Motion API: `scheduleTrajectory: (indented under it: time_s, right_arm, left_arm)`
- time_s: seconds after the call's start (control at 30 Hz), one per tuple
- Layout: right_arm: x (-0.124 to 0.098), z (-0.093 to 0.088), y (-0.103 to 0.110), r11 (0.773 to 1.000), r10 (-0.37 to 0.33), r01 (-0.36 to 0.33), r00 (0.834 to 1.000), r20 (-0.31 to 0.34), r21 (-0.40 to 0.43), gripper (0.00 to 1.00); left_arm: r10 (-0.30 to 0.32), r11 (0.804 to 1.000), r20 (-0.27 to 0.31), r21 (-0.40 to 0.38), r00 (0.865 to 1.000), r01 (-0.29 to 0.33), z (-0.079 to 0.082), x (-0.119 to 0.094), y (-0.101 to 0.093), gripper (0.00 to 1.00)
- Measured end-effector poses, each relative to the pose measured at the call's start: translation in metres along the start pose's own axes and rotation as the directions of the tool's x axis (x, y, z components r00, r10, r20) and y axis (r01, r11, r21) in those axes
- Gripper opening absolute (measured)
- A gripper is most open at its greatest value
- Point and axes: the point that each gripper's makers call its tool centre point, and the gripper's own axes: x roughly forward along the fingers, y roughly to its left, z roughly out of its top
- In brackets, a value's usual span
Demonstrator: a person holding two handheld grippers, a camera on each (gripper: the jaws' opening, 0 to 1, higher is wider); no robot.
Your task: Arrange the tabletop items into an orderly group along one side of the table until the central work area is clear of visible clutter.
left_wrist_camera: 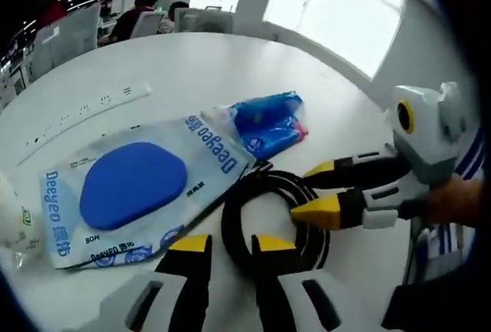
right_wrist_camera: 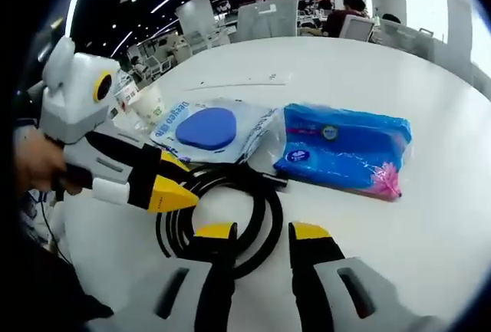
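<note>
Yellow-tipped jaws of both grippers converge on coiled black cable, lower centre of both views.

Left gripper (left_wrist_camera: 232, 244) has its jaws parted, astride the near arc of the black cable coil (left_wrist_camera: 253, 194), nothing clamped. Right gripper (right_wrist_camera: 263, 231) is likewise parted at the coil's (right_wrist_camera: 265, 217) near edge, empty. Coil judged light, floppy, springy; likely to unwind if lifted by one strand, so pinch across the bundled loops. Just beyond, at centre left of the left gripper view, the Deeyeo pouch (left_wrist_camera: 130, 186): flat, slick film, soft; take by an edge. Blue tissue pack (right_wrist_camera: 345, 148) at centre right of the right gripper view: soft, crinkly. Beyond everything, bare white table (right_wrist_camera: 307, 60).
</note>
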Motion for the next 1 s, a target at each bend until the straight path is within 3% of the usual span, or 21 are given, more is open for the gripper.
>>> scheduleTrajectory:
  time_s: [0.1,0.33,0.63,1.0]
  right_arm:
    - [0.001,-0.001,0.002,1.0,0.001,-0.001,1.0,-0.001,0.006,0.18]
    - [0.001,0.002,0.003,1.0,-0.004,0.004,1.0,-0.003,0.011,0.11]
    - [-0.01,0.002,-0.004,0.997,-0.027,0.027,1.0,0.0,0.077,0.07]
    - [-0.027,-0.005,-0.013,0.991,-0.06,0.058,0.998,0.014,0.117,0.05]
  left_arm:
    - [-0.007,1.0,0.019,-0.013,1.0,0.007,0.003,0.001,-0.002,0.09]
    - [-0.016,0.999,0.012,-0.04,1.0,0.016,0.003,0.0,-0.003,0.08]
    - [-0.039,0.999,-0.004,-0.032,0.999,0.039,-0.002,-0.004,-0.013,0.07]
    - [-0.068,0.998,-0.011,0.006,0.998,0.068,-0.007,-0.01,-0.037,0.07]
